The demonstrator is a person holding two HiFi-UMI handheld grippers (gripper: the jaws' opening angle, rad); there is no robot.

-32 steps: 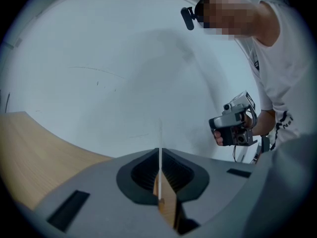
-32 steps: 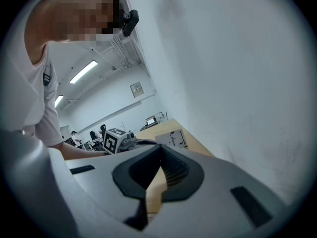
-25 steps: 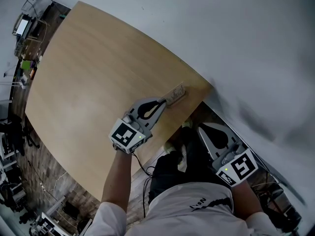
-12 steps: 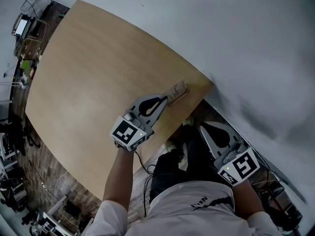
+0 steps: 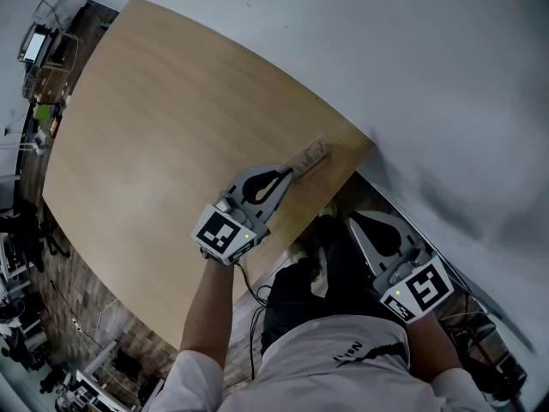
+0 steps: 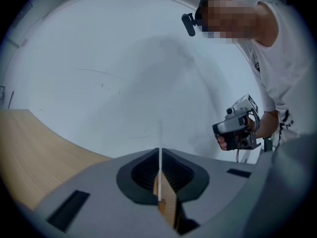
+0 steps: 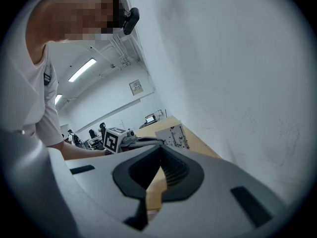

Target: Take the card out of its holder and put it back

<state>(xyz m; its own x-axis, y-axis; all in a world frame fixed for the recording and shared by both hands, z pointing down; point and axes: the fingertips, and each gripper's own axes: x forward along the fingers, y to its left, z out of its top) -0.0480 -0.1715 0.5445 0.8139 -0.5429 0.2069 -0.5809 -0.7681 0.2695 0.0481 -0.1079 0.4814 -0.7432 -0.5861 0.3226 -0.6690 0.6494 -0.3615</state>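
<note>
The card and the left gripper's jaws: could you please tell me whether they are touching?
Touching. The left gripper view shows the card edge-on, clamped by the left gripper, its jaws closed against both faces with no gap.

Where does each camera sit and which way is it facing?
Head view: on the head, facing steeply down at the table; left arm, left tool, right tool show.
Left gripper view: on the left tool, facing the wall, jaws shut on the card; right hand shows.
Right gripper view: on the right tool, facing the table; left arm shows.
All three show the card.
</note>
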